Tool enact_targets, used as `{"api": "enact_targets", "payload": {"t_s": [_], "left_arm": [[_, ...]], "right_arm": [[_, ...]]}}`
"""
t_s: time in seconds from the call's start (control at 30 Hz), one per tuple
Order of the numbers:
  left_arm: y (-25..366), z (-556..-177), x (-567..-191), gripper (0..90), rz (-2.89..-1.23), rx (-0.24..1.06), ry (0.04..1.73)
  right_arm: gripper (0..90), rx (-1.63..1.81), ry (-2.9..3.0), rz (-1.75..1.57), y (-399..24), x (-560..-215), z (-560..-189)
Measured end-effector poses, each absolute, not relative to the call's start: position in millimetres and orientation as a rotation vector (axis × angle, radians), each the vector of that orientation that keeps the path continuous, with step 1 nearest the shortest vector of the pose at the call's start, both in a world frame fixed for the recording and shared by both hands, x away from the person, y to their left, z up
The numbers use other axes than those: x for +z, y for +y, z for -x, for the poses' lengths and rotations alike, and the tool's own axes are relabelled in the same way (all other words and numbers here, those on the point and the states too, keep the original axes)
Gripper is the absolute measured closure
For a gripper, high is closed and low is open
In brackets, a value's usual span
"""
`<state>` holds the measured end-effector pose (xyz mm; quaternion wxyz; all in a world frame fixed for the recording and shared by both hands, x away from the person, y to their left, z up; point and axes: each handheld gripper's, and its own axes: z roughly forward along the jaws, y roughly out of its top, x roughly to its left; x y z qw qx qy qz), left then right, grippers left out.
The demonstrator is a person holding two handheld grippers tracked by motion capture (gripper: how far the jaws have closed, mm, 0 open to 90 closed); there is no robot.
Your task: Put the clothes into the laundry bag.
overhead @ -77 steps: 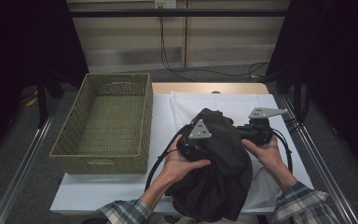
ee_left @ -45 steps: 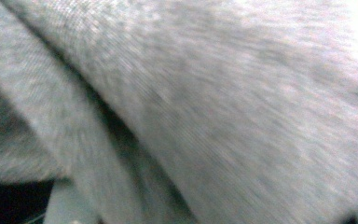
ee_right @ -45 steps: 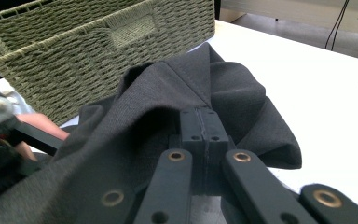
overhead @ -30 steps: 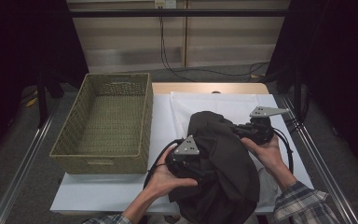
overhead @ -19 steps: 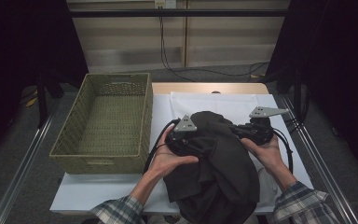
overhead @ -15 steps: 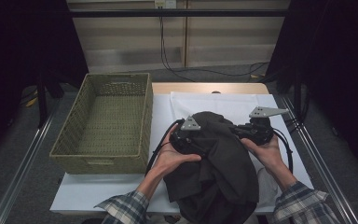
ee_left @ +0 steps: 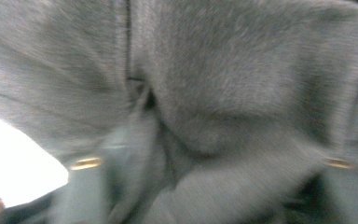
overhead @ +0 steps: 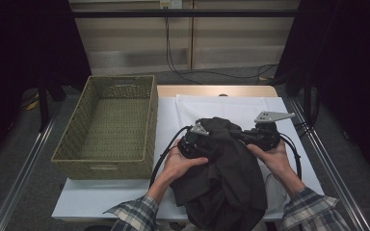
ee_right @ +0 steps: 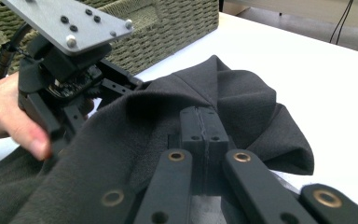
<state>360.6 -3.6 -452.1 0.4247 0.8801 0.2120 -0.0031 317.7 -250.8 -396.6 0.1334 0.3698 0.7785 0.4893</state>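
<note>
Tongs, 2 hand-held grippers, both at a dark garment (overhead: 224, 173) bunched on the white table cover (overhead: 270, 103); right gripper (ee_right: 204, 135) with jaws pressed fully together, a fold of the cloth seemingly pinched between the pads; left gripper (overhead: 196, 143) with jaws that have just been closing, cloth crowded right up against them in the left gripper view, though blur leaves it unclear whether the pads already bite. Garment: heaped between the 2 hands at the near middle of the table, its lower part hanging over the near edge; woven basket (overhead: 113, 127) just beside it on the left. Step in hand, by judgement: gathering the garment for folding or binning. Next move calls for: a firm left-hand pinch on an edge, then both grippers lifting together.
</note>
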Motion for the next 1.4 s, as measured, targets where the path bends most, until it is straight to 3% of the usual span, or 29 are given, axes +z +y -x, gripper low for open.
{"api": "enact_targets", "payload": {"t_s": [0.1, 0.17, 0.53, 1.03, 1.4], "left_arm": [[1, -357, -443, 77.1, -2.190, 0.007, 0.520], [0, -353, -438, 79.7, -2.177, 0.036, 0.519], [-13, -333, -413, 80.2, -2.155, 0.099, 0.450], [-35, -309, -391, 83.0, -2.102, 0.049, 0.283], [-73, -294, -426, 83.7, -2.206, 0.003, 0.165]], "right_arm": [[90.0, 1.419, 2.253, -1.080, -253, -398, -319], [90.0, 1.422, 2.244, -1.092, -255, -398, -320], [90.0, 1.396, 2.224, -1.119, -254, -400, -321], [90.0, 1.391, 2.200, -1.137, -255, -404, -324], [90.0, 1.424, 2.185, -1.143, -259, -398, -321]]}}
